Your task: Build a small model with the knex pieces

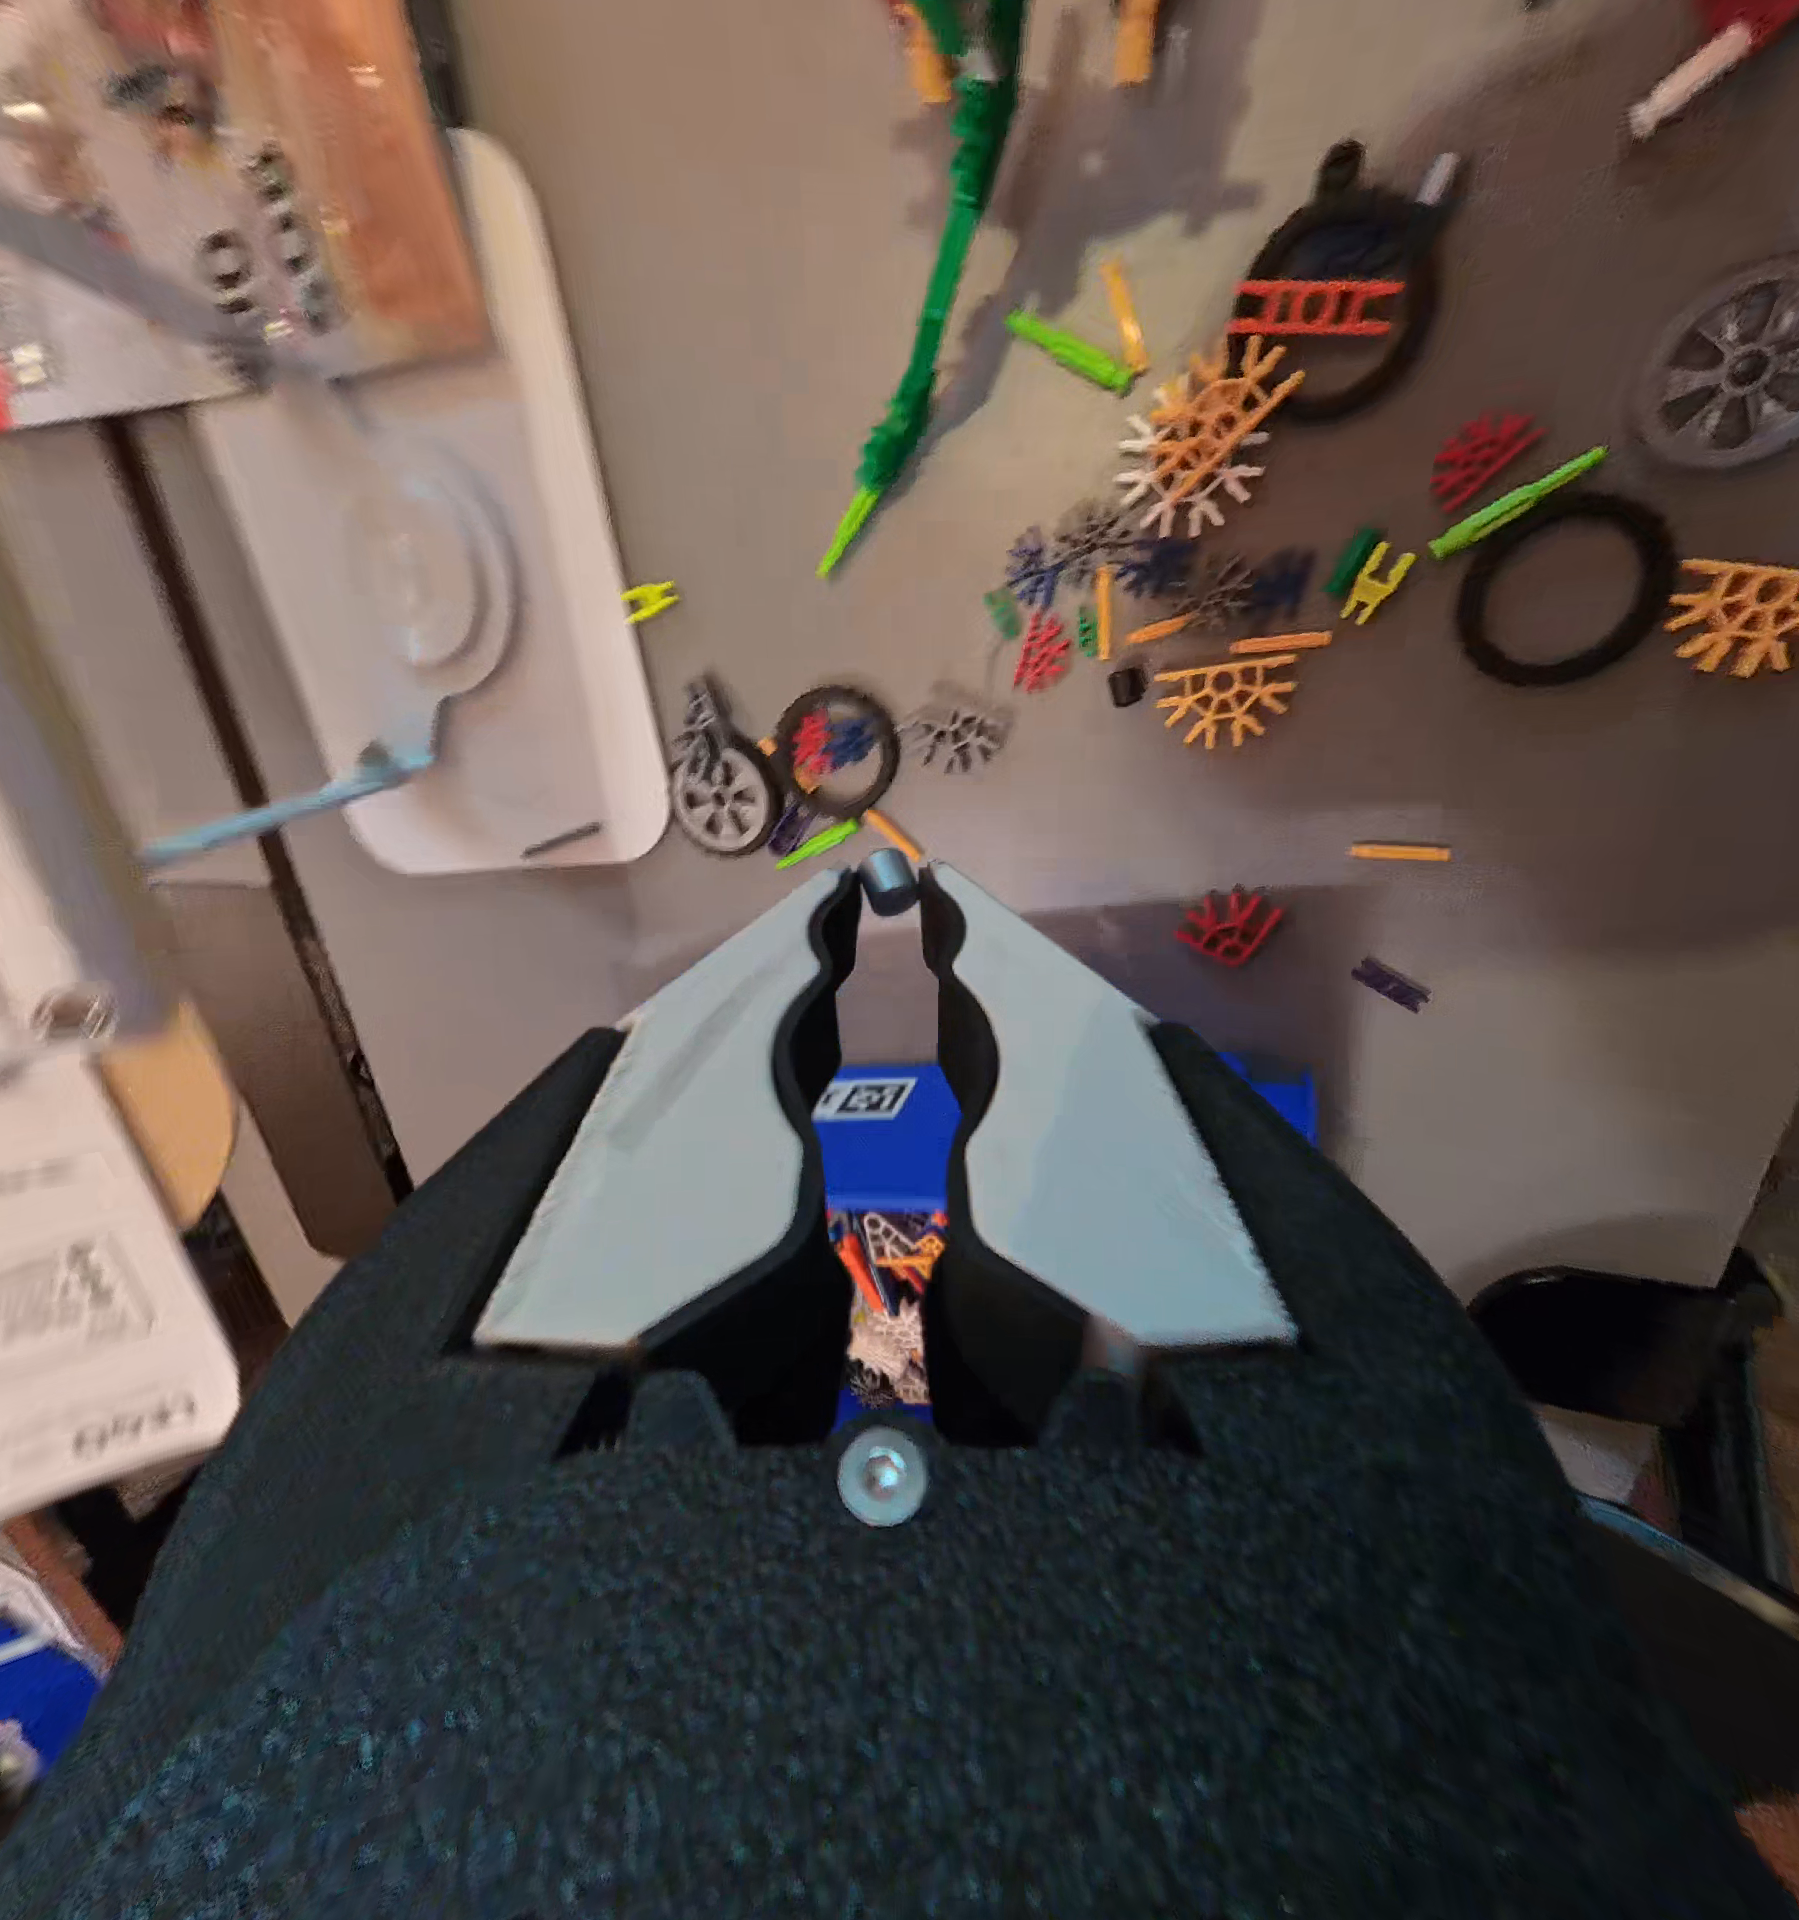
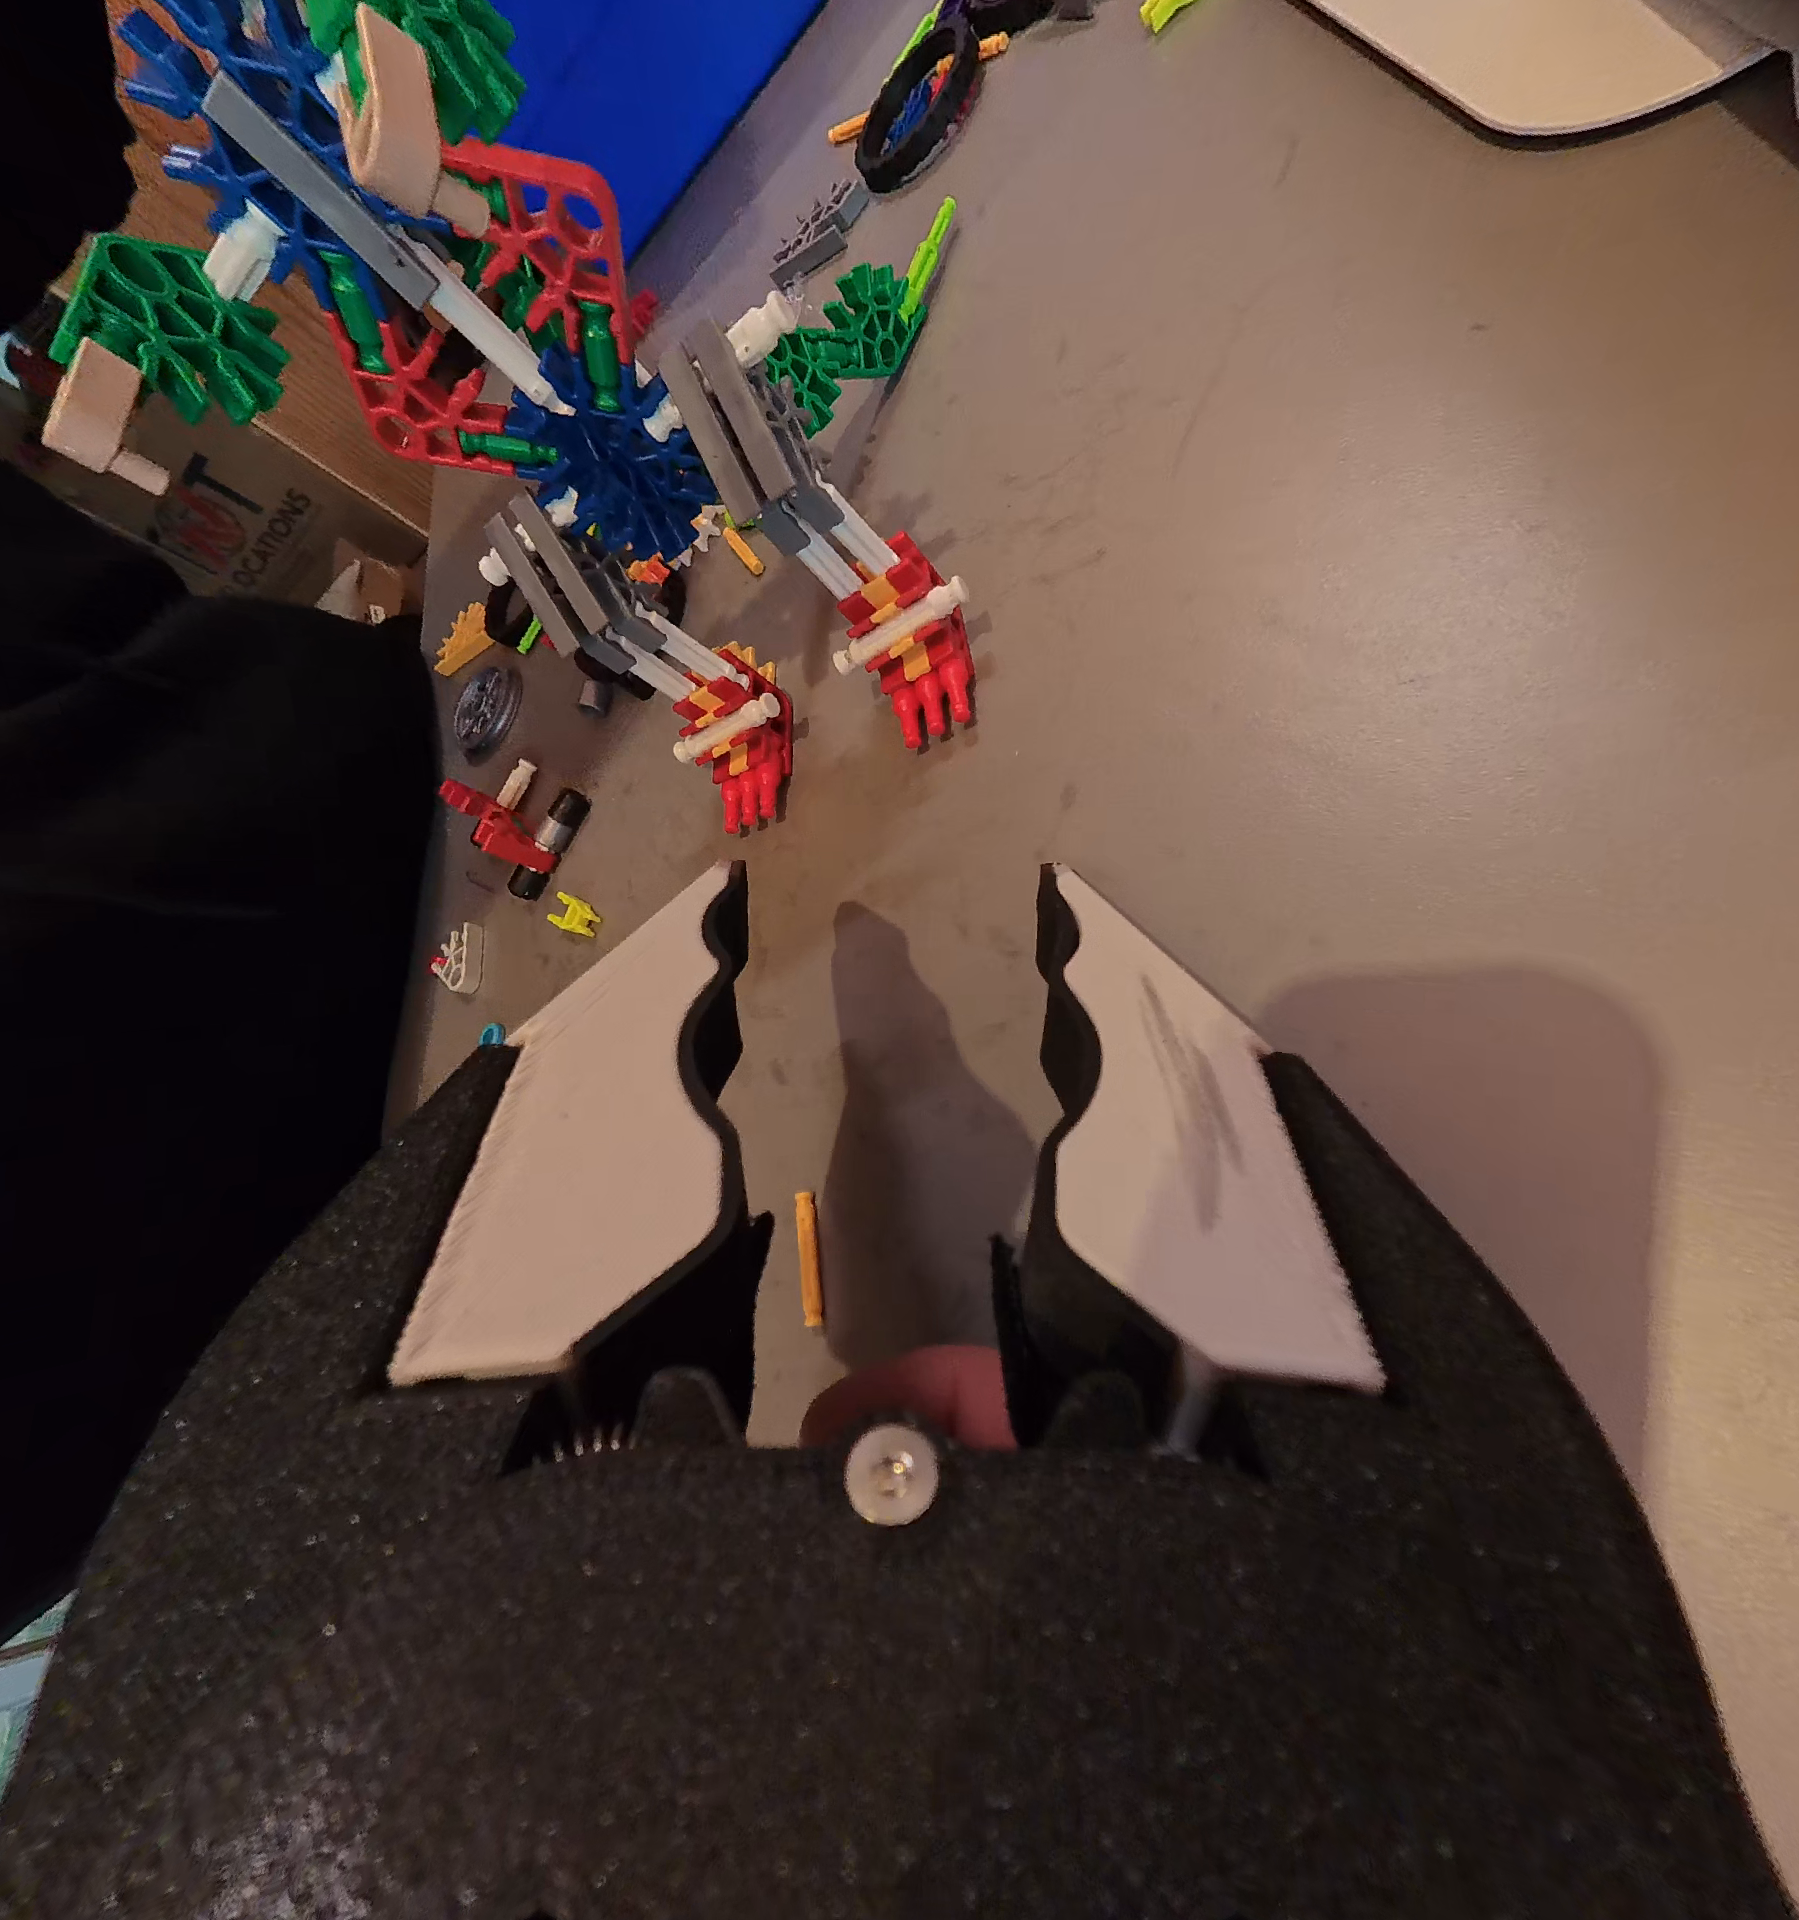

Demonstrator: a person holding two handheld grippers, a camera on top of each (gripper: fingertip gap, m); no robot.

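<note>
Grip first: my left gripper (image 1: pixel 888 883) is pinched at its very tips on a small grey cylinder (image 1: pixel 887 881), held up above the grey bench (image 1: pixel 729 312); behind the fingers, nearer me, a blue box (image 1: pixel 879 1132) with loose coloured pieces in it shows through the gap. The left wrist view is smeared by motion, so fine detail is uncertain.

Just beyond the cylinder lie a short orange rod (image 1: pixel 893 831) and a light green rod (image 1: pixel 820 844), and next to them a grey spoked wheel (image 1: pixel 723 802) touching a black tyre ring (image 1: pixel 838 750) with red and blue connectors inside it. Toward the bench's right side sits a scatter of orange, white, red and blue snowflake connectors, a larger black tyre ring (image 1: pixel 1560 590) and a big grey wheel (image 1: pixel 1752 364). A long green chain of pieces (image 1: pixel 936 312) runs toward the far edge. A white tray (image 1: pixel 562 665) lies along the left edge.

My right gripper (image 2: pixel 893 883) has its fingers spread wide with nothing between them, hovering over bare bench. Just ahead of its left fingertip stands a built model (image 2: pixel 583 436) of blue, red and green connectors with grey rods, ending in two red-and-orange feet (image 2: pixel 744 743) resting on the bench. A loose orange rod (image 2: pixel 809 1257) lies below, between my fingers.
</note>
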